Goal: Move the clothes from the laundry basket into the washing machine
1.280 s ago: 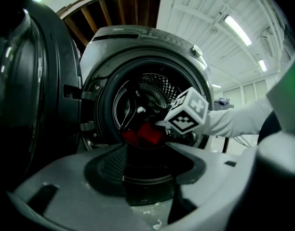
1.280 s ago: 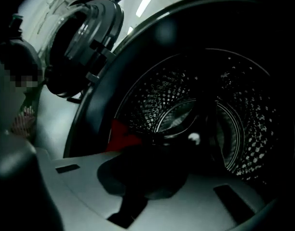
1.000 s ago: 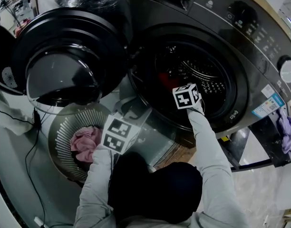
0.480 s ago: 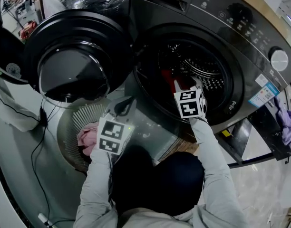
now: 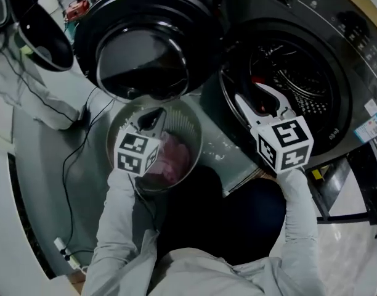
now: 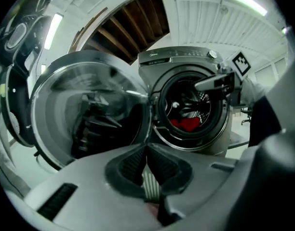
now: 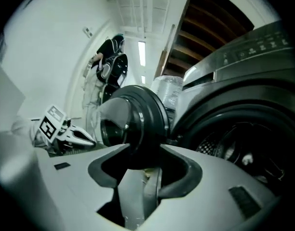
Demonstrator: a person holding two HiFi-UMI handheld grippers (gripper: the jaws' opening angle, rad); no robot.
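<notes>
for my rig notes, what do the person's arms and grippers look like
Both arms wear pale grey long sleeves. The left gripper and right gripper are pale grey with dark pads, and each carries a white cube with black square markers.

Basket (image 5: 190, 134) with clothes (image 5: 173, 159) on the floor (image 5: 40, 171), before the open door (image 5: 145, 48); washer (image 5: 355, 36) to the right, a garment (image 6: 186, 124) in its drum (image 5: 299, 73).

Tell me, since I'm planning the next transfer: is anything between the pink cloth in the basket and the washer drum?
Only the right gripper, whose empty jaws have just been opening, hangs before the drum opening. The door is swung wide to the left, clear of the path from the pink cloth.
</notes>
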